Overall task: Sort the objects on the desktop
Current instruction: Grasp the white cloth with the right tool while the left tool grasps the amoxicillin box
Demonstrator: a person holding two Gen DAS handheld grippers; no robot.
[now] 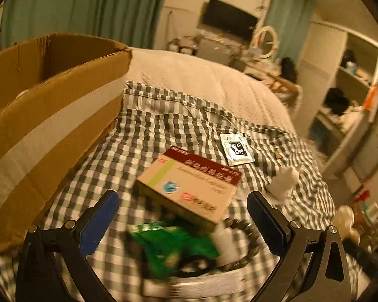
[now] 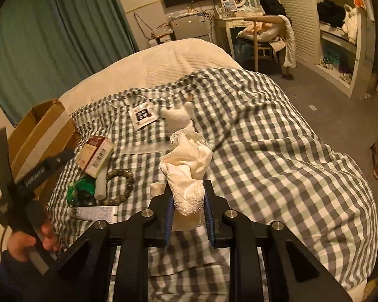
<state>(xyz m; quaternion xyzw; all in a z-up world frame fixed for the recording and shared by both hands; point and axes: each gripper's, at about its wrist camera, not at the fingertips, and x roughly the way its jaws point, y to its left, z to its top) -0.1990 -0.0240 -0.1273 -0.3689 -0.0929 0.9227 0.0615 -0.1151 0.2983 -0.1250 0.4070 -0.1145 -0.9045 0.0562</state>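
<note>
On the checked bedspread [image 1: 163, 130] my left gripper [image 1: 184, 214] is open above a small heap. In that heap lie a beige and maroon medicine box [image 1: 189, 186], a green packet [image 1: 174, 246], a bead bracelet [image 1: 249, 241] and a white tube [image 1: 204, 287]. My right gripper [image 2: 187, 201] is shut on a cream lace-trimmed cloth [image 2: 189, 171], which stands up between its blue pads. The right wrist view shows the same heap at the left: medicine box [image 2: 95, 156], bracelet [image 2: 121, 186], green packet [image 2: 80, 191]. A white sachet [image 2: 143, 115] and a white plush toy [image 2: 179, 118] lie farther back.
An open cardboard box [image 1: 50, 115] stands on the bed to the left of the heap. A hand [image 2: 30, 241] holds the left gripper's handle at the lower left of the right wrist view. Beyond the bed are a chair, a dresser, a fridge and open shelves.
</note>
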